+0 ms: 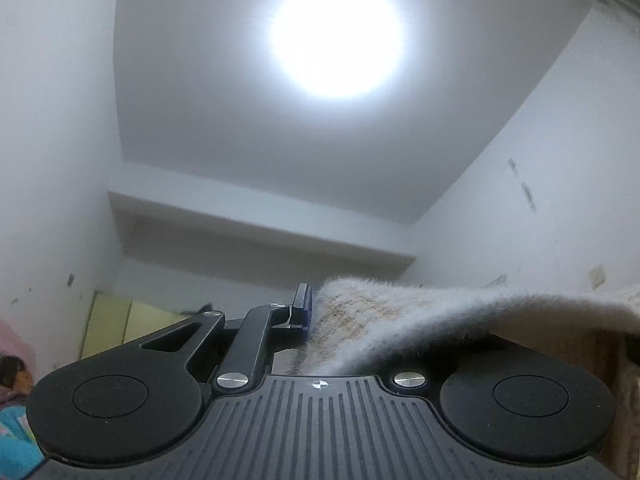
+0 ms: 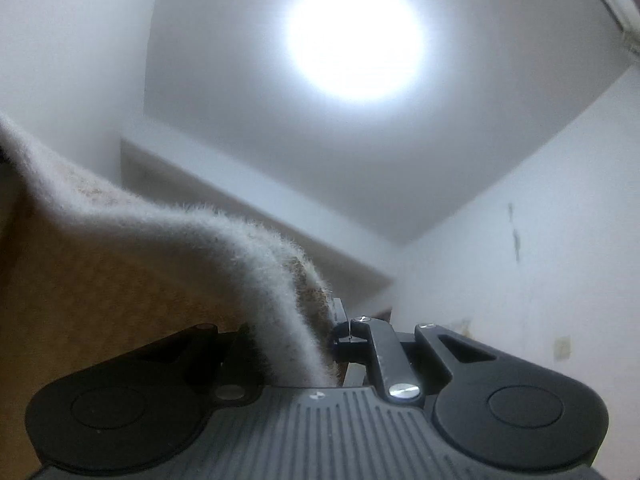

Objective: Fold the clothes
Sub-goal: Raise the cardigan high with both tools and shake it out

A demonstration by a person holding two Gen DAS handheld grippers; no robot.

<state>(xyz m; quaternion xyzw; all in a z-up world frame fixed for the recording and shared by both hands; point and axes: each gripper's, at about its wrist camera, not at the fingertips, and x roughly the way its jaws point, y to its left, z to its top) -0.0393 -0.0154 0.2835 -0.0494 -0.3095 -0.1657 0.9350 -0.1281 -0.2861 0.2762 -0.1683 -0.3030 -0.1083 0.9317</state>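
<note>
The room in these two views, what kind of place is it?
Probably a room in a home, perhaps a bedroom. Both views look up at a white ceiling with a round lamp and plain white walls. A fuzzy beige garment is held up, and yellow panels stand low at the left.

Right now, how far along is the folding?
Done: both claws have gripped the fuzzy beige garment. In hand: the left claw and right claw hold it up, pointing toward the ceiling light. Left: no fold is visible yet; the laying surface is out of view.
</note>
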